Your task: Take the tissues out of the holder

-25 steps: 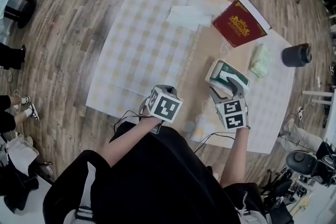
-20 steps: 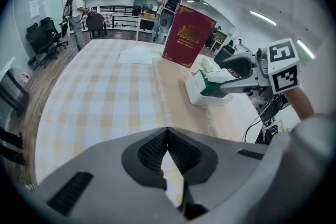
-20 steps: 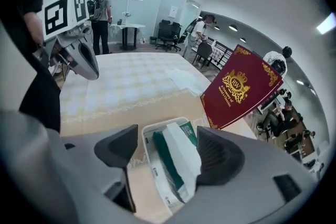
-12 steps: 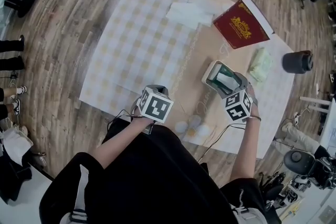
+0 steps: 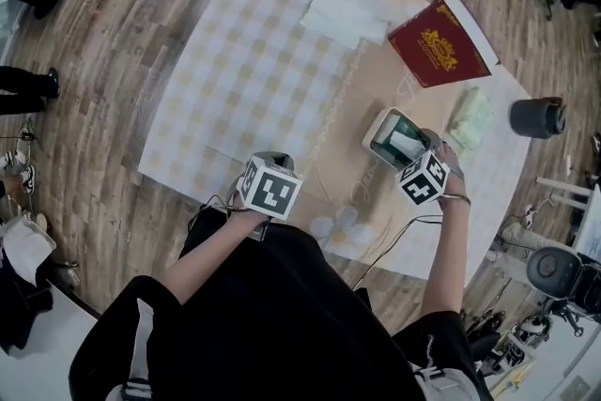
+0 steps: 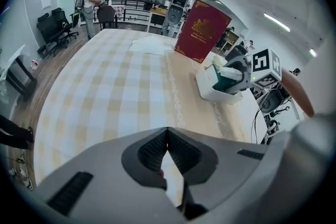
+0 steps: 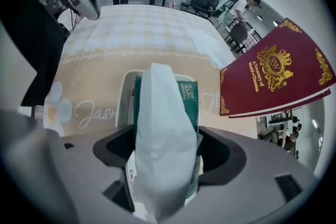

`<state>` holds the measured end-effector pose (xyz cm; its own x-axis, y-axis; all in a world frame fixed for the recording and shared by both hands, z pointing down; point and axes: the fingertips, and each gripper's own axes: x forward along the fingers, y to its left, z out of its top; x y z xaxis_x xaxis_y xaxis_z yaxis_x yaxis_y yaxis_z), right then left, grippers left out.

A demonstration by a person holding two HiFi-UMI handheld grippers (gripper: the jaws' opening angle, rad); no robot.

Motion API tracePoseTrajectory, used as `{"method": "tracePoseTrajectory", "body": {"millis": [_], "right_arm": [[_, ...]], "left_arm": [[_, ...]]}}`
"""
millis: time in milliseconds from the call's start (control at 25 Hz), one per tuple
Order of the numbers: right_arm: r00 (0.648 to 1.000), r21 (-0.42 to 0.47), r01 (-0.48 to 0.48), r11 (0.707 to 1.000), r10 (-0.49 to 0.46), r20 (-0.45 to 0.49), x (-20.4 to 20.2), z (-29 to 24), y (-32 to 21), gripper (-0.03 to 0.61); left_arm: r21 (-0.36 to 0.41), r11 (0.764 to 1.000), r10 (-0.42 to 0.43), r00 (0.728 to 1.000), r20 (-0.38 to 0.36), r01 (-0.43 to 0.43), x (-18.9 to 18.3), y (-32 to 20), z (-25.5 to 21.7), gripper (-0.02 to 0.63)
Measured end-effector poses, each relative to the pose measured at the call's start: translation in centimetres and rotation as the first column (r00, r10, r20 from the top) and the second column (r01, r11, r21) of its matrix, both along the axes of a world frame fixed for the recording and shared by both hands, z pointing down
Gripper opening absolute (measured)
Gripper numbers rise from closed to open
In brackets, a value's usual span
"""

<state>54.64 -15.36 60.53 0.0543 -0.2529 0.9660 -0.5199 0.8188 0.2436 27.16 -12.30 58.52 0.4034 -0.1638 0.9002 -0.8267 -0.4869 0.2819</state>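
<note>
Tissues: one green pack (image 7: 190, 101) stands in the one white holder (image 5: 377, 129) on the right half of the tablecloth (image 5: 254, 61). One white sheet (image 7: 163, 139) sticks up from the pack. Your right gripper (image 5: 413, 155) is at the holder's near side, jaws released and spread wide, with the pack and sheet between them. Your left gripper (image 6: 168, 134) hangs at the near edge, left of the holder, jaws clenched tip to tip on nothing. Beyond the holder lie one red book (image 5: 439, 47) and one flat white pile (image 5: 343, 19). To its right are one pale green packet (image 5: 470, 119) and one black cylinder (image 5: 537, 117).
</note>
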Motion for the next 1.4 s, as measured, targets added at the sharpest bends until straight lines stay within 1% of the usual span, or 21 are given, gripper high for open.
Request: {"method": "tracePoseTrajectory", "body": {"millis": [200,400,600,720,800,1040,1200,1280,1400], "right_arm": [[1.000,-0.023,0.018,1.000,-0.018,-0.014,0.2,1.3,0.0,0.365],[0.998,-0.034,0.057,0.998,-0.058,-0.036,0.1,2.2,0.0,0.365],[0.997,-0.033,0.055,0.998,-0.056,-0.043,0.0,2.4,0.0,0.365],[0.997,-0.030,0.055,0.998,-0.057,-0.058,0.0,2.2,0.0,0.357],[0.997,-0.023,0.055,0.998,-0.056,-0.060,-0.1,1.9,0.1,0.337],[0.998,0.029,0.026,0.999,-0.024,-0.063,-0.2,0.9,0.6,0.298],[0.998,0.091,-0.008,0.996,0.014,-0.055,-0.5,-1.1,0.4,0.296],[0.998,0.133,-0.039,0.990,0.044,-0.038,-0.7,-2.5,0.0,0.296],[0.993,0.198,-0.114,0.974,0.110,0.031,-1.5,-5.0,-0.6,0.296]], "left_arm": [[-0.009,1.000,-0.012,1.000,0.005,0.012,-0.2,0.0,0.4,0.002],[-0.019,1.000,-0.023,1.000,0.005,0.023,-0.3,0.0,0.6,0.002],[-0.026,0.999,-0.022,1.000,0.009,0.023,-0.4,0.2,1.0,0.002],[-0.028,0.999,-0.021,1.000,0.008,0.022,-0.3,0.3,1.1,0.002],[-0.027,0.999,-0.020,1.000,0.007,0.020,-0.2,0.3,1.1,0.000],[-0.022,1.000,-0.013,1.000,0.001,0.013,-0.4,0.4,1.1,0.002],[-0.012,1.000,-0.009,1.000,-0.007,0.009,-0.6,0.3,0.8,0.001],[-0.008,1.000,-0.009,1.000,-0.012,0.009,-0.9,0.4,0.7,0.002],[-0.004,1.000,-0.015,1.000,-0.019,0.015,-1.5,0.6,0.7,0.001]]}}
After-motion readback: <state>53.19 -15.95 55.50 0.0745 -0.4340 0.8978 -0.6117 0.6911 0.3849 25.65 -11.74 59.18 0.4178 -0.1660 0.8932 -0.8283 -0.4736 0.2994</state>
